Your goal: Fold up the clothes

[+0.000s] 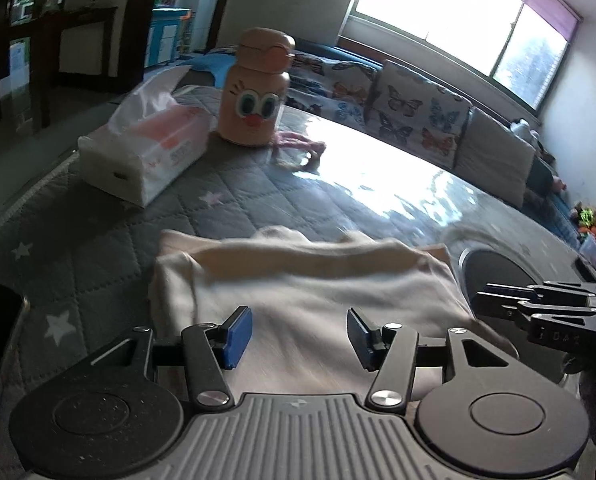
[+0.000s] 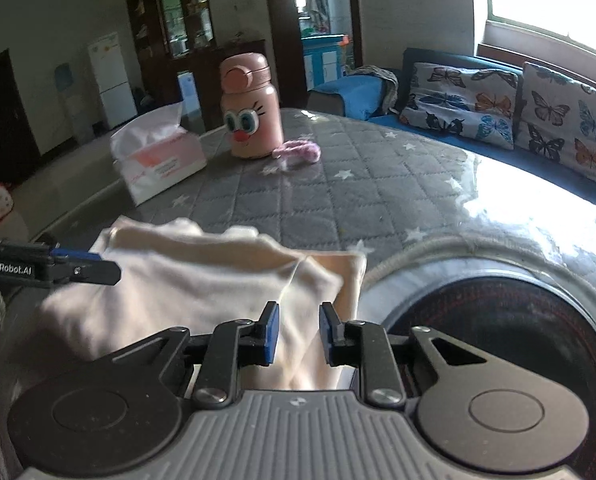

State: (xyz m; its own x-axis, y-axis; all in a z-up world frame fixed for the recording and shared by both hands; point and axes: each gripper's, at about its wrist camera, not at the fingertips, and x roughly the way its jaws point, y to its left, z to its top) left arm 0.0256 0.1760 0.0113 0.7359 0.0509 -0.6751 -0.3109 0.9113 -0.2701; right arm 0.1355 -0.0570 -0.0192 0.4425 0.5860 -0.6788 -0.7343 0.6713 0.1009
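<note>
cream garment [image 1: 298, 300] just beyond the parted left gripper [image 1: 300, 338]

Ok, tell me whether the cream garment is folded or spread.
Folded: the cream garment lies as a compact layered bundle, one layer doubled over another.

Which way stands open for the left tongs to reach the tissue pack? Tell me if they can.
Probably yes. The left tongs hang open over the cream garment; only bare quilted cover lies between them and the tissue pack.
</note>
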